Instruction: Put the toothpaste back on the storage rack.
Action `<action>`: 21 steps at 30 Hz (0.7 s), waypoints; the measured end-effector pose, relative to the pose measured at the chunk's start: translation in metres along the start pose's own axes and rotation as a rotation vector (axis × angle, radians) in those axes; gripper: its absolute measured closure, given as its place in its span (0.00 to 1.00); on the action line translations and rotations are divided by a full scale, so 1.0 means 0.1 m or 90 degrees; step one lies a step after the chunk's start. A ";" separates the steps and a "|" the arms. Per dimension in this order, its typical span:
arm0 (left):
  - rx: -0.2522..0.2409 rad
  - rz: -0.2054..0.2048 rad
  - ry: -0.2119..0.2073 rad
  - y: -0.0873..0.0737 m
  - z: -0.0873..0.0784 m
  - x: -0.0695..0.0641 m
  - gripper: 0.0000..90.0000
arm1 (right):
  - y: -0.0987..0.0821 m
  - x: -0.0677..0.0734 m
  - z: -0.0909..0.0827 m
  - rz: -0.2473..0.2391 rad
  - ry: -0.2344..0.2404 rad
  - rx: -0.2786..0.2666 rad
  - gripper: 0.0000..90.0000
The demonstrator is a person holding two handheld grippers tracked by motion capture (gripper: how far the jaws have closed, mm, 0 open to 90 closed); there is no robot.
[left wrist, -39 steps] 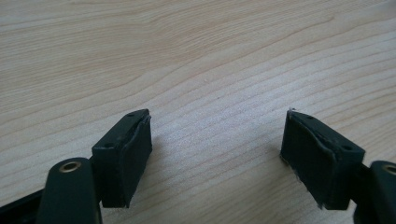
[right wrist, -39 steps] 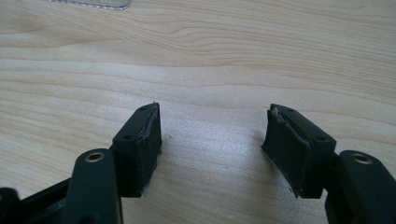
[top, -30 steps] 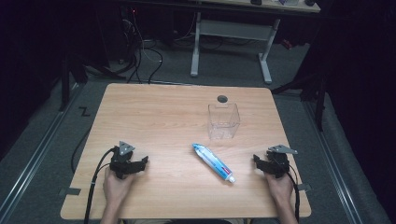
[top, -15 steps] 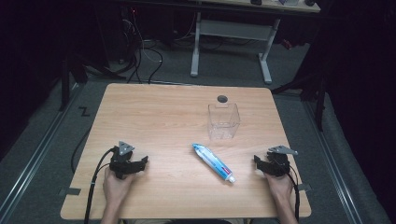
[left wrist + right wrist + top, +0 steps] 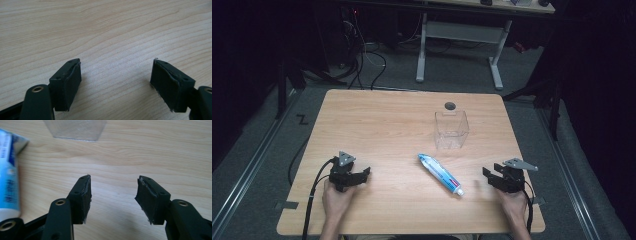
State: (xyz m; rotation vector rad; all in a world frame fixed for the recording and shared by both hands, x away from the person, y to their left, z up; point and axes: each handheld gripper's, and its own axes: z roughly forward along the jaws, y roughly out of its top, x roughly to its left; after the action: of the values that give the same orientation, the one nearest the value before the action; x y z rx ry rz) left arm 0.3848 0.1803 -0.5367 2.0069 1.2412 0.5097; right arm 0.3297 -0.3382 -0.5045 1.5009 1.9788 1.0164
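Observation:
A blue and white toothpaste tube [image 5: 440,173] lies slantwise on the wooden table [image 5: 382,125], white cap toward the front right. Just beyond it stands a clear, empty plastic container [image 5: 451,130]. My left gripper [image 5: 358,173] rests low over the front left of the table, jaws open over bare wood [image 5: 116,75]. My right gripper [image 5: 490,176] hovers at the front right, a short way right of the tube's cap. Its jaws have just been closing but stand open with nothing between them [image 5: 113,192]. In the right gripper view the tube [image 5: 8,177] lies at the left edge and the container [image 5: 75,128] at the top.
A small dark round hole [image 5: 450,105] sits in the tabletop behind the container. Beyond the table's far edge are a white desk frame [image 5: 459,37] and cables [image 5: 362,55] on the grey floor. Bare wood stretches between the two grippers and across the table's left half.
My right gripper has shifted slightly and its jaws look narrower. The left gripper, the tube and the container have kept their places.

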 end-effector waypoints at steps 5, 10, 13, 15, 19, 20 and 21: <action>0.000 0.000 0.000 0.00 0.00 0.00 0.28 | 0.04 0.16 -0.05 -0.016 0.051 0.008 0.58; 0.000 0.000 0.001 0.00 0.00 0.00 0.28 | 0.12 0.32 -0.07 -0.047 0.080 0.005 0.59; 0.000 0.000 0.001 0.00 0.00 0.00 0.28 | 0.16 0.40 -0.08 -0.066 0.091 0.006 0.60; 0.000 0.000 0.001 0.00 0.00 0.00 0.28 | 0.20 0.48 -0.07 -0.087 0.108 0.013 0.61; 0.000 0.001 0.003 0.00 0.00 0.00 0.28 | 0.26 0.58 -0.05 -0.102 0.128 0.021 0.61; 0.000 0.001 0.003 0.00 0.00 0.00 0.28 | 0.28 0.60 -0.04 -0.105 0.132 0.022 0.61; 0.000 0.001 0.003 0.00 0.00 0.00 0.28 | 0.30 0.63 -0.04 -0.108 0.137 0.024 0.61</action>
State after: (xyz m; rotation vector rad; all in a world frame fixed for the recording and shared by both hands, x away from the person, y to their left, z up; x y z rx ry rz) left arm 0.3846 0.1798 -0.5368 2.0079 1.2429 0.5154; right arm 0.3262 -0.2755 -0.4740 1.2614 2.2429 1.1119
